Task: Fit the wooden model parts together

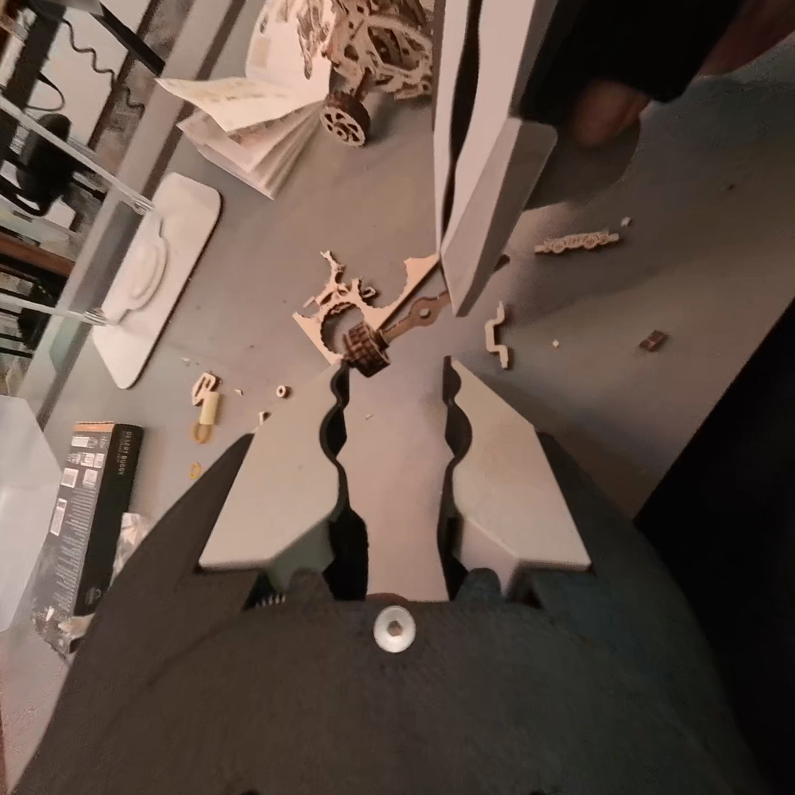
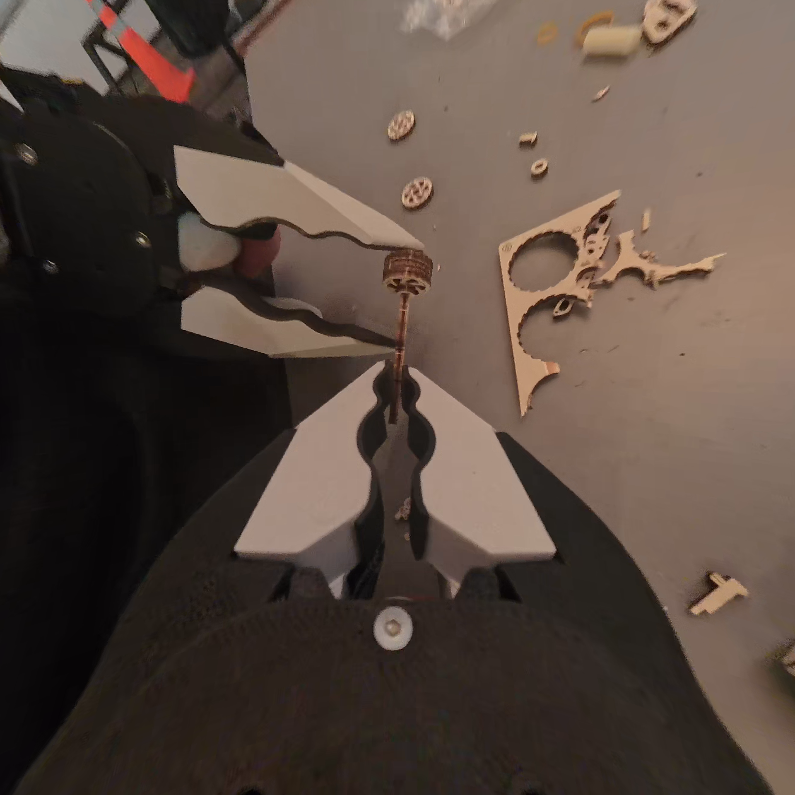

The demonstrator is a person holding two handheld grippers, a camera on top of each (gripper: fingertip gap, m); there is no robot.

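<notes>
Right gripper point(image 2: 395, 372) is clamped on the thin wooden rod point(image 2: 402, 331), lifted above the grey table point(image 2: 645, 430). The slatted wooden wheel point(image 2: 406, 273) sits on the rod's far end. Left gripper point(image 2: 406, 297) brackets wheel and rod with fingers spread wide (one tip touching the wheel). The punched-out wooden sheet point(image 2: 546, 344) lies beside the rod.

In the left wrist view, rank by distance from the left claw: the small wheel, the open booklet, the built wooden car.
1. Small wheel: at the left claw's left fingertip.
2. Open booklet: farther, upper left.
3. Built wooden car: farthest, top edge.
</notes>
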